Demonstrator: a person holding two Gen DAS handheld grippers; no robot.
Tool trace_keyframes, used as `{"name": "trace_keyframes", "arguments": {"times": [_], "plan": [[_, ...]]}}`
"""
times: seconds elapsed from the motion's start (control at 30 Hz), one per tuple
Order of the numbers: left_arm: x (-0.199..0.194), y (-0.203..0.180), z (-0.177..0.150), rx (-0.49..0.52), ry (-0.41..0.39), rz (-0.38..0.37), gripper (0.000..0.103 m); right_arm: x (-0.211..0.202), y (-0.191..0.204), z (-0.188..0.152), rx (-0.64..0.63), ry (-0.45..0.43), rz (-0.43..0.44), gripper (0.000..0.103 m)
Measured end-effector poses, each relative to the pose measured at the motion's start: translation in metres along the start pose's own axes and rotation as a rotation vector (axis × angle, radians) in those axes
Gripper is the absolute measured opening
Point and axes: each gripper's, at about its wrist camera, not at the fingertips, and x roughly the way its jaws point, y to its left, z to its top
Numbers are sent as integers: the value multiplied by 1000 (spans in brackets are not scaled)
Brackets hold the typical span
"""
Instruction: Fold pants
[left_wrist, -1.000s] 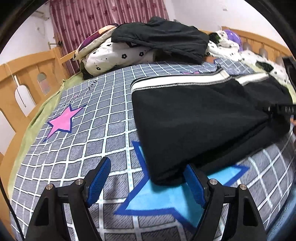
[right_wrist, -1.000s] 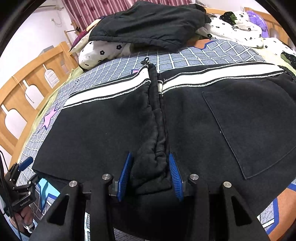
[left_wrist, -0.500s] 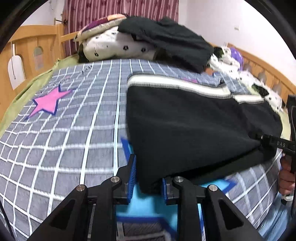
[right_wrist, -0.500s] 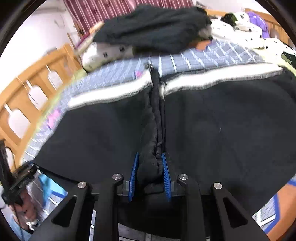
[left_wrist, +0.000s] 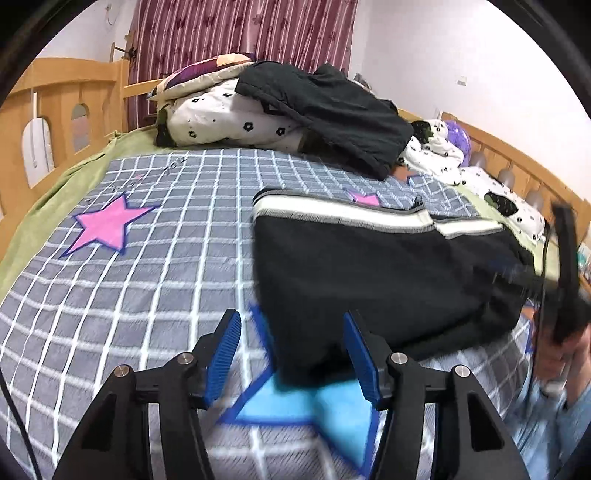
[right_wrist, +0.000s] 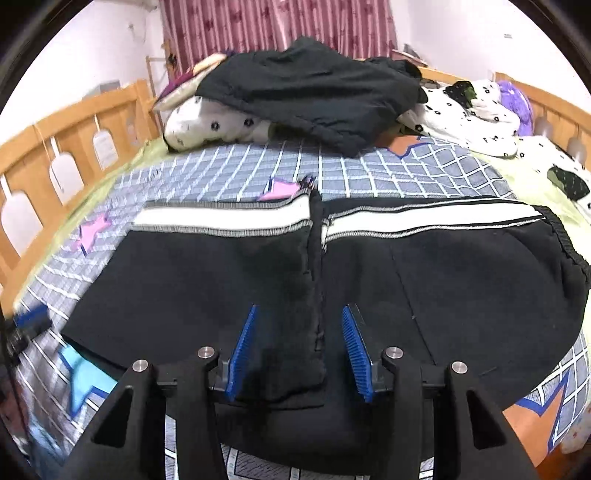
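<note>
Soft black fleecy pants (right_wrist: 406, 295) with a white ribbed stripe, folded flat on the checked quilt (left_wrist: 147, 258). Left gripper (left_wrist: 291, 350) just reopened, ridged blue pads spread, the fold's corner loose between them. Right gripper (right_wrist: 299, 354) likewise just parted, straddling the raised centre seam without pinching.

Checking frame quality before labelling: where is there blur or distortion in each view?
Left wrist view: fisheye bends the bed rail; the right gripper at the right edge is motion-smeared, the pants edge soft. Right wrist view: left rim streaked, pants centre sharper.
</note>
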Motion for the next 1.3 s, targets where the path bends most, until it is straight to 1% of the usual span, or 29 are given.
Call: {"name": "trace_keyframes", "arguments": {"times": [0.07, 0.1, 0.13, 0.17, 0.23, 0.3, 0.4, 0.47, 0.53, 0.57, 0.6, 0.63, 0.7, 0.77, 0.93, 1.03, 1.1, 1.17, 1.23, 1.3], "plan": [[14, -3, 6, -7, 12, 23, 55, 13, 5, -9, -45, 41, -18, 47], [21, -5, 5, -11, 27, 20, 55, 21, 6, -14, -55, 73, -42, 47], [32, -6, 2, -15, 60, 18, 55, 30, 4, -21, -57, 116, -57, 46], [44, -7, -3, -14, 107, 27, 55, 31, 2, -27, -55, 128, -52, 46], [58, -9, -15, -7, 165, 41, 56, 20, 2, -29, -61, 106, -45, 46], [60, -7, -23, -24, 153, 32, 56, 10, 2, -27, -67, 103, -31, 47], [54, -2, -18, -56, 177, 2, 56, -4, -4, -25, -50, 93, -34, 47], [48, -1, -15, -54, 168, 10, 56, -16, -11, -24, -28, 83, -43, 48], [44, -2, -14, -39, 157, 31, 56, -27, -18, -24, -16, 68, -86, 51], [40, -4, -13, -32, 147, 41, 56, -31, -22, -23, -14, 68, -104, 57], [37, -5, -14, -32, 139, 41, 56, -36, -25, -22, -13, 67, -110, 59], [34, -6, -14, -36, 129, 38, 56, -40, -28, -23, -11, 60, -114, 59], [28, -6, -13, -47, 110, 23, 56, -53, -39, -23, 2, 29, -151, 59], [24, -7, -11, -42, 108, 8, 56, -61, -48, -24, 18, 20, -164, 59], [12, -14, -9, -20, 83, 6, 56, -84, -71, -27, 93, -40, -211, 59], [5, -16, -8, -17, 59, 11, 56, -90, -82, -28, 119, -32, -215, 59], [2, -16, -7, -28, 66, -23, 56, -94, -88, -29, 140, -22, -181, 59], [1, -17, -6, -38, 80, -42, 56, -98, -91, -29, 140, -17, -177, 59], [-1, -18, -6, -38, 77, -42, 55, -101, -93, -31, 134, -17, -185, 59], [-3, -21, -6, -29, 68, -42, 56, -102, -96, -31, 143, -15, -173, 59]]}}
